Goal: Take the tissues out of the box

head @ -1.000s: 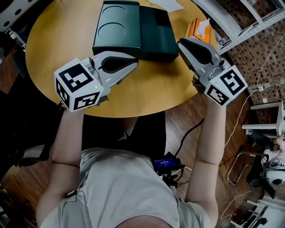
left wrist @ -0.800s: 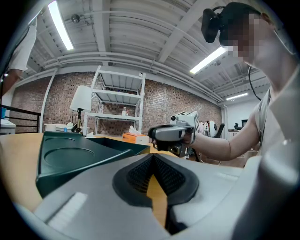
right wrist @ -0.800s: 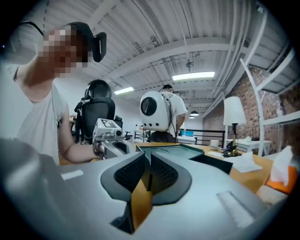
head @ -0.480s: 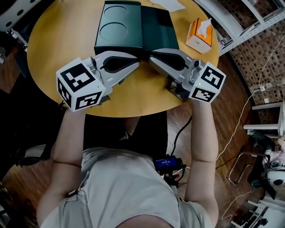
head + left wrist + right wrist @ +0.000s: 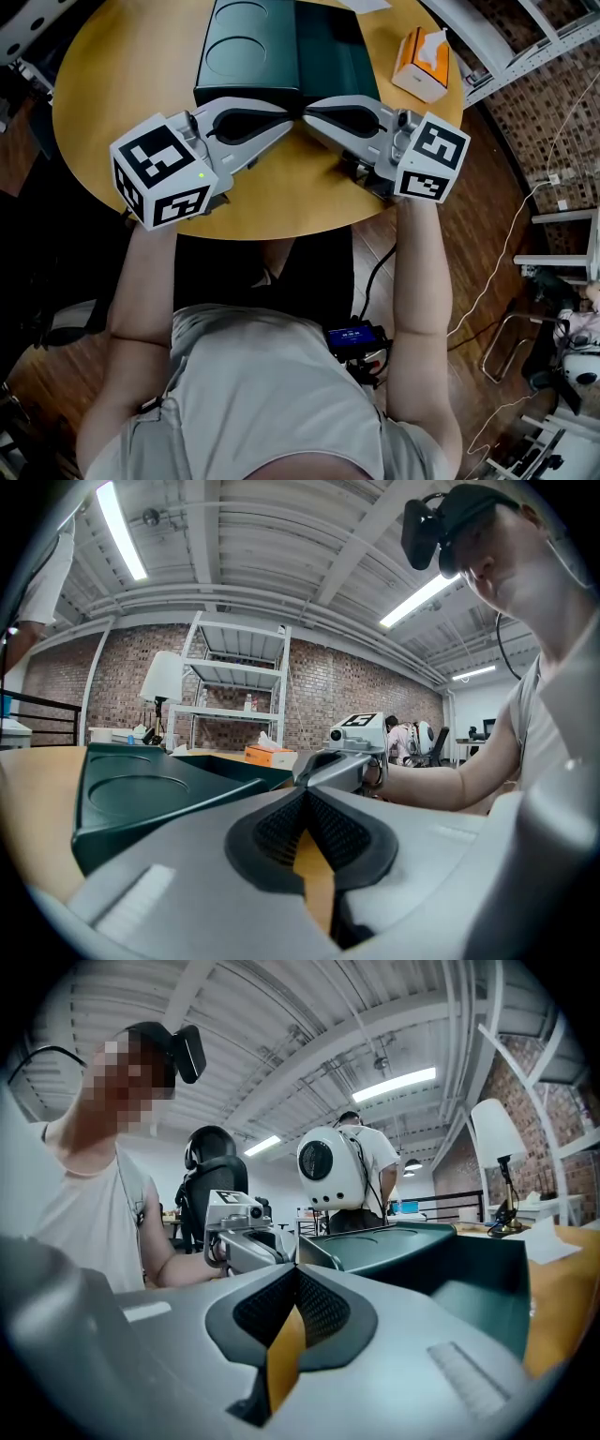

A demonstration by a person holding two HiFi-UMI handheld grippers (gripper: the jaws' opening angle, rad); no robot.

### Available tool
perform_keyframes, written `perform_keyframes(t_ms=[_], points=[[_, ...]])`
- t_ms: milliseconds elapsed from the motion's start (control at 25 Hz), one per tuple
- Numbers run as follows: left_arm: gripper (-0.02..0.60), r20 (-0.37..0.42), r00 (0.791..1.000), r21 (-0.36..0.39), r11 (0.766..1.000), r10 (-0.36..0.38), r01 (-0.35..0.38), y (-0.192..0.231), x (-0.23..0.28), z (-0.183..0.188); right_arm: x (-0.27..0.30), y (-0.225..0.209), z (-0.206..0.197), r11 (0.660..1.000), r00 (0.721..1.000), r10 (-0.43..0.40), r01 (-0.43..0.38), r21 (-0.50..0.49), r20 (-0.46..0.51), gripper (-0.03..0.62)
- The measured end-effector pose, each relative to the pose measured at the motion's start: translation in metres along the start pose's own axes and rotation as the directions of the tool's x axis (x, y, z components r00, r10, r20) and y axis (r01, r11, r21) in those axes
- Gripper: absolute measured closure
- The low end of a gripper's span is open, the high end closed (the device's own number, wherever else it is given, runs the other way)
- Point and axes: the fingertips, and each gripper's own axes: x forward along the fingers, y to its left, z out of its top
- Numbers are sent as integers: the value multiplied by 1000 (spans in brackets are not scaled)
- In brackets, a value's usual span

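Swinging back from the orange cardboard tissue box (image 5: 424, 69), the right tool (image 5: 310, 111) presses together empty beside the equally closed left tool (image 5: 292, 117), leaving the tissues (image 5: 433, 43) untaken.

The left gripper (image 5: 305, 794) has its two jaws pressed together with nothing between them. The right gripper (image 5: 317, 770) points back at it, tip near tip. A dark green box (image 5: 141, 803) sits just to the left on the yellow table (image 5: 42, 799). Far behind stands a small orange tissue box (image 5: 272, 755); the white bit (image 5: 265, 740) on top may be a tissue.
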Motion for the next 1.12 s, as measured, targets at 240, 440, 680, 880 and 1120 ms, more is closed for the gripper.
perform_keyframes(t_ms=[240, 440, 680, 880, 1120], points=[[581, -7, 1000, -4, 1000, 1, -1, 0, 0, 0, 1, 0, -1, 1000, 1000, 1, -1, 1, -2, 592], [581, -12, 1000, -7, 1000, 2, -2, -1, -1, 0, 1, 0, -1, 1000, 1000, 2, -2, 2, -3, 592], [581, -7, 1000, -4, 1000, 2, -2, 0, 0, 0, 1, 1, -1, 1000, 1000, 4, -4, 2, -4, 592], [581, -21, 1000, -10, 1000, 4, -4, -2, -1, 1, 0, -1, 0, 1000, 1000, -13, 13, 4, -2, 593], [581, -20, 1000, -10, 1000, 4, -5, -2, -1, 2, 1, -1, 0, 1000, 1000, -13, 13, 5, -3, 593]])
